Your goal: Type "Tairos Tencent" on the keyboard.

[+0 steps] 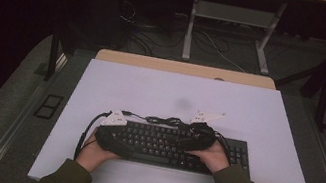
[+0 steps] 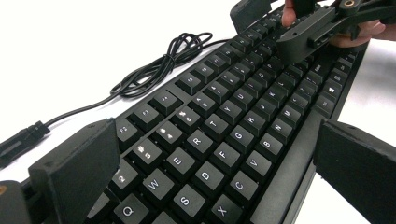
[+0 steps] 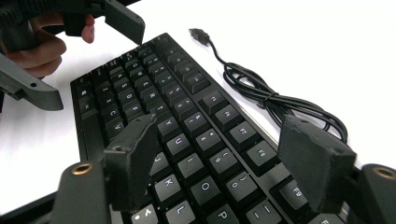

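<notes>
The room is dark, and the light falls mainly on a white tabletop (image 1: 258, 113) whose wooden far edge (image 1: 185, 68) shows pale brown. Grey carpet (image 1: 13, 95) covers the floor on both sides. Beyond the table stands a second desk on a light metal frame (image 1: 191, 25), with loose cables (image 1: 219, 48) lying on the floor under it. Black stands (image 1: 54, 52) rise at each side.

High view looks down; both gripper views closely share the keyboard (image 1: 181, 148).
</notes>
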### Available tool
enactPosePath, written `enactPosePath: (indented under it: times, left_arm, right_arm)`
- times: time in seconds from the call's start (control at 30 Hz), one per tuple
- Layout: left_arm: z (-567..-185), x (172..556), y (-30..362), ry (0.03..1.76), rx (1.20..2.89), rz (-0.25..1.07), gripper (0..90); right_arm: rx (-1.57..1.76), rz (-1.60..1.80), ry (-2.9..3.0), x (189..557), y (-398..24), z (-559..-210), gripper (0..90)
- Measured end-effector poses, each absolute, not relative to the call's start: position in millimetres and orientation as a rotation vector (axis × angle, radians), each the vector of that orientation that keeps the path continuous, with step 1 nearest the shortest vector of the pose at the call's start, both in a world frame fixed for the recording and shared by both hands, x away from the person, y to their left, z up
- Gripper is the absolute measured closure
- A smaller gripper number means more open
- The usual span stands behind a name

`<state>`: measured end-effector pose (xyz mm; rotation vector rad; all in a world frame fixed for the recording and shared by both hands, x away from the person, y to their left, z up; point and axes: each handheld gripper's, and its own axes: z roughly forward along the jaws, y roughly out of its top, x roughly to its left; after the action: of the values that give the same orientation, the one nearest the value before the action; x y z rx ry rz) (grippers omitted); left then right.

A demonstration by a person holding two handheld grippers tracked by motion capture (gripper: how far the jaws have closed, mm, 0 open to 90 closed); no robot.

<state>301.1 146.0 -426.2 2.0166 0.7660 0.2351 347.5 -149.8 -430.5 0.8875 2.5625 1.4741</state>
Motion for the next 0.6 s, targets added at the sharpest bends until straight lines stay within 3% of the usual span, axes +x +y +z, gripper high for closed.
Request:
enactPosePath:
  times: [0.6]
  left_arm:
    - [-424,312,144,0.773,1.992,0.255,18.4]
  right_arm:
    - [0.889,1.49,2.524,348,-153,-428,25.1]
